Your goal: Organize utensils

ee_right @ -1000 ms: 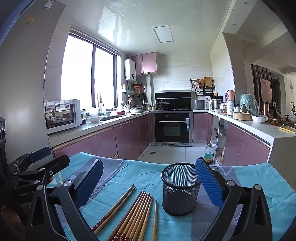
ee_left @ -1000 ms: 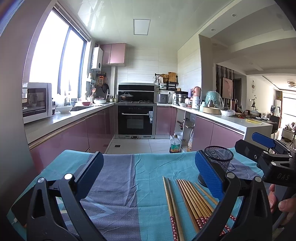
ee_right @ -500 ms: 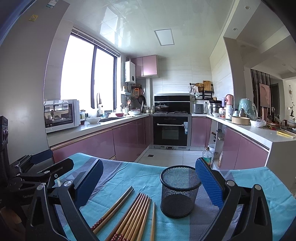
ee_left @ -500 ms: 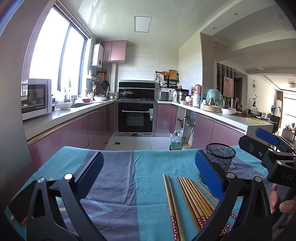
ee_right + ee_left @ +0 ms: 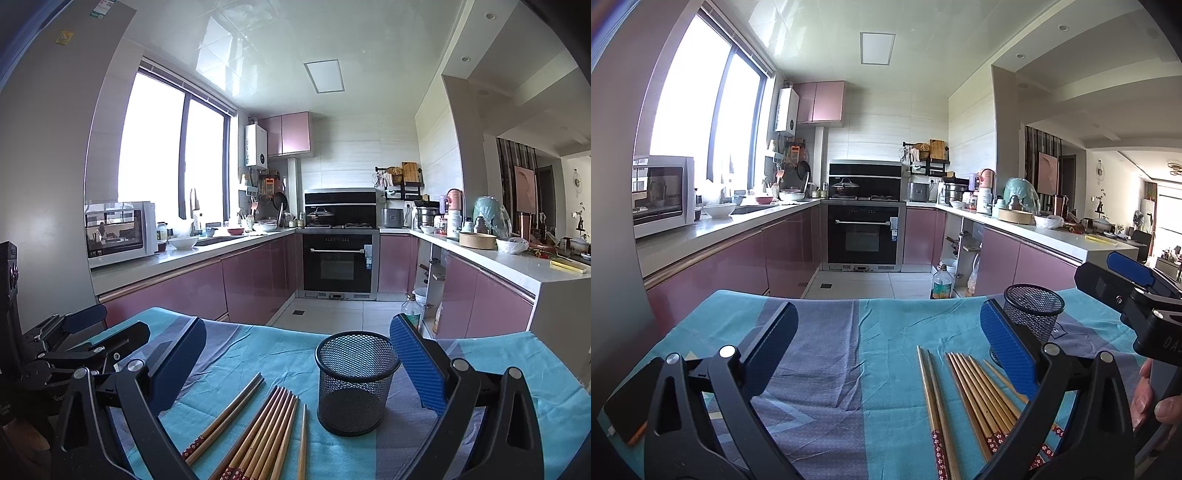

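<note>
My left claw (image 5: 886, 347) hangs wide open over the cloth, gripping nothing, and my right claw (image 5: 297, 358) is spread just as wide and empty. The chopsticks (image 5: 258, 435) lie flat in a loose bundle on the blue tablecloth (image 5: 827, 354), their patterned red ends toward me, one pair set slightly apart on the left. The black mesh cup (image 5: 356, 382) stands upright just beside them on the right. Past the table I see the oven (image 5: 340, 254) and the microwave (image 5: 661, 194).
</note>
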`<state>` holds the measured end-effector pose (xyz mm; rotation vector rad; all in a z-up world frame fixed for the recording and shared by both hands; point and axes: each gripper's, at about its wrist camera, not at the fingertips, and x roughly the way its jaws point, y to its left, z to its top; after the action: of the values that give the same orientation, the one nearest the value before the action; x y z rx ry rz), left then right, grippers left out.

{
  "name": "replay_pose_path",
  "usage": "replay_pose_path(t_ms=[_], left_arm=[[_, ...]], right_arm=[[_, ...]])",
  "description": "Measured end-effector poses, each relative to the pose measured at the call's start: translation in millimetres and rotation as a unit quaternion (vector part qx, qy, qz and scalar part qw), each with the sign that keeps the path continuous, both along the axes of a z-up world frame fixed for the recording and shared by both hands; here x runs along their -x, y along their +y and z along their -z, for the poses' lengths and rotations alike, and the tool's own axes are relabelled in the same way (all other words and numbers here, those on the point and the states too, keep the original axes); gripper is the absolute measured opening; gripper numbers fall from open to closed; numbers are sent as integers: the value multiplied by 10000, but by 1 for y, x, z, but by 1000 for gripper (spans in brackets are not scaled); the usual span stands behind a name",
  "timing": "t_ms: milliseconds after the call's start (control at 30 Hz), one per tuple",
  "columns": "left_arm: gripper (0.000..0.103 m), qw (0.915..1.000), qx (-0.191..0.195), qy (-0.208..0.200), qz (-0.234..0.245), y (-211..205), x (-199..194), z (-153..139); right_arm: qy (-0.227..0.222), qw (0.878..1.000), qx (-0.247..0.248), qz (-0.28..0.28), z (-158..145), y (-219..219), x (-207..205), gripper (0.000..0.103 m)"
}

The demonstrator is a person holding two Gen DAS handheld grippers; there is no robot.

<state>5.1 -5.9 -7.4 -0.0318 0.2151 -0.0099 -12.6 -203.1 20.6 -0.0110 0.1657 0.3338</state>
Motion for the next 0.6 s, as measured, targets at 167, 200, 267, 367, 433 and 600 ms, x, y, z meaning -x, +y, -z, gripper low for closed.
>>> replay_pose_path(t_ms=[167,200,267,367,433,600], left_arm=[[97,10000,1,-2,9,0,1,0],[97,10000,0,-6,10,0,1,0],[97,10000,-10,-7,7,-1,1,0],[97,10000,-2,-5,18,-1,1,-1],[97,10000,2,-14,14,-1,1,-1],[97,10000,2,-8,25,-2,1,-2]], right_arm=[[2,10000,-10,1,0,-2,0,96],[6,10000,-13,2,0,-2,0,96],[2,10000,-17,3,1,-2,0,96],[1,10000,-15,4,0,-2,0,96],[-1,10000,-14,2,0,-2,0,96],[-2,10000,-9,13,0,-1,0,96]])
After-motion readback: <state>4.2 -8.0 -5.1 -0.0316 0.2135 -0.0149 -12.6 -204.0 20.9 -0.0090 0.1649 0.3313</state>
